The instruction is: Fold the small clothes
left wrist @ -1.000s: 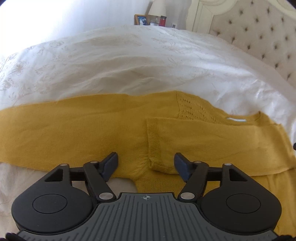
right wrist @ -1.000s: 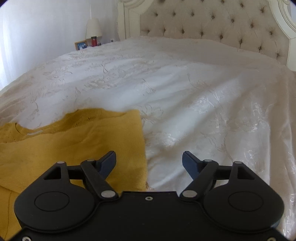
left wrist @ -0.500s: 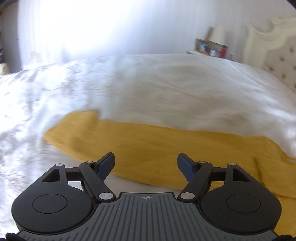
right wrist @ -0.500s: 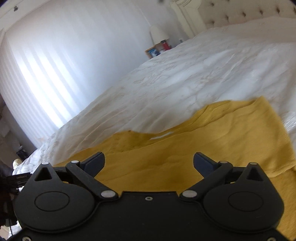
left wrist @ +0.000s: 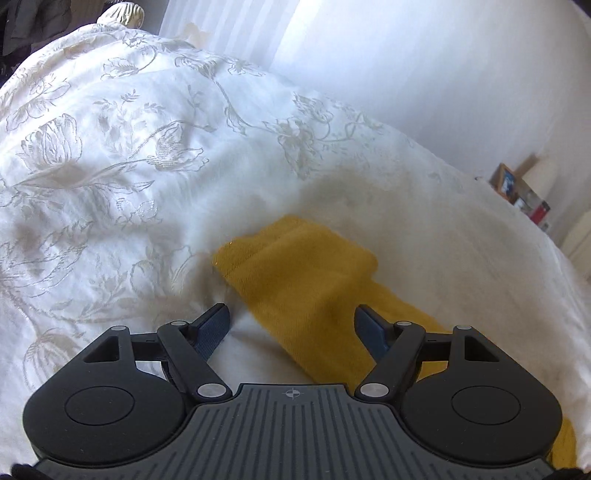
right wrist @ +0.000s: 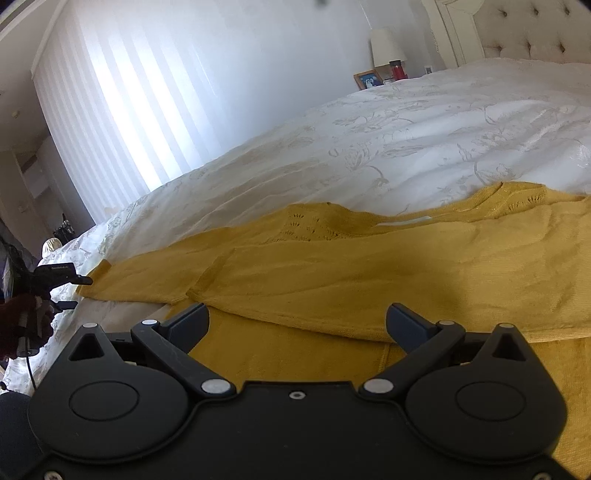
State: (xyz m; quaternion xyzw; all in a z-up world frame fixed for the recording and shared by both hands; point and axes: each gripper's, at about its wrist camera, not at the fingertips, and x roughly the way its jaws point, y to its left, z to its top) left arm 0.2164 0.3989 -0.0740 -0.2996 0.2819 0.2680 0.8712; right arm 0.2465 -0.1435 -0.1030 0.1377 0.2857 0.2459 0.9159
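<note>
On the white bed [right wrist: 424, 122] the yellow sweater [right wrist: 369, 280] lies flat, one sleeve folded across, and the left gripper [left wrist: 291, 325], jaws wide like the right gripper's [right wrist: 297, 325], straddles the outstretched cuff [left wrist: 291, 254], probably next to pinch and fold inward.

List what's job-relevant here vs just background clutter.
Job:
yellow sweater, its sleeve end
left hand-held gripper, right hand-held gripper, both open

Background:
white bedspread
lamp
picture frame
red cup
tufted headboard
</note>
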